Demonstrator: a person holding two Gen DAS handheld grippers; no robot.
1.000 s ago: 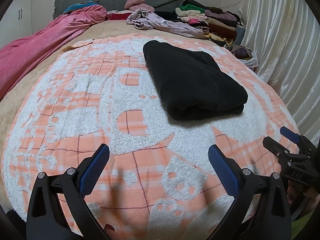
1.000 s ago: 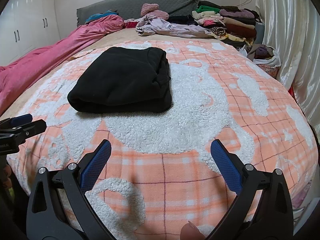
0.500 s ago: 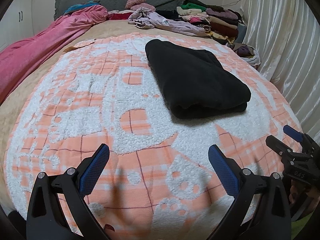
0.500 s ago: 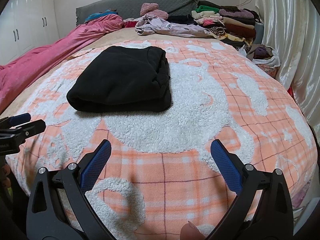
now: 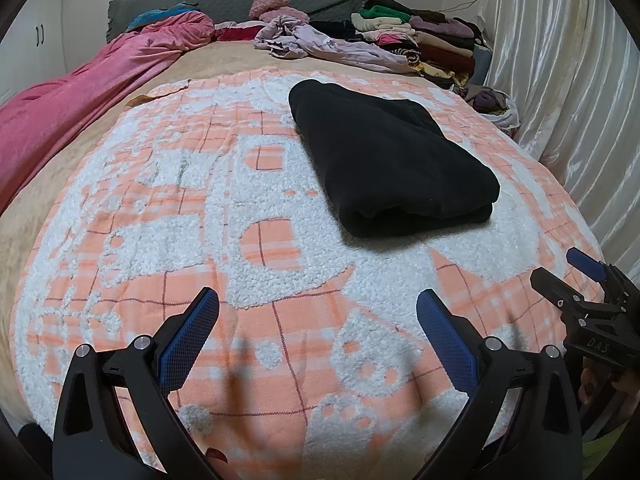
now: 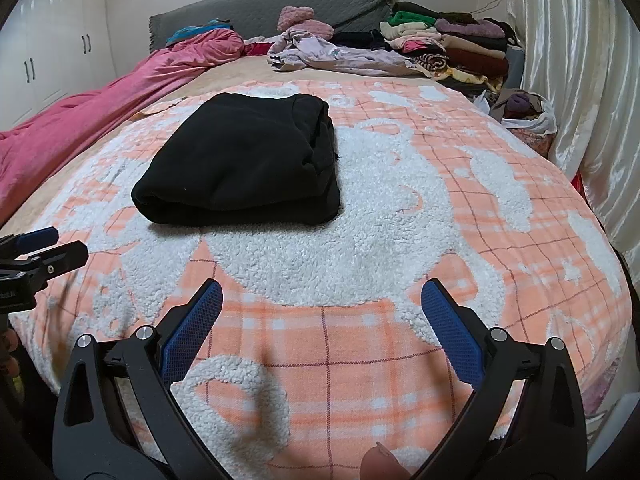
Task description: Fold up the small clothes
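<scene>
On the orange-and-white checked fleece blanket (image 6: 360,340) sits the folded black fleece garment (image 6: 244,164), well beyond my left gripper (image 5: 318,322) and right gripper (image 6: 322,312), both spread wide and empty. It looks soft, thick, floppy; I'd pinch its near rolled edge.

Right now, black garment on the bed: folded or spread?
Folded. The black garment lies as a compact rectangle on the orange plaid blanket, with stacked layers visible along its near edge. Neither claw touches it.
</scene>
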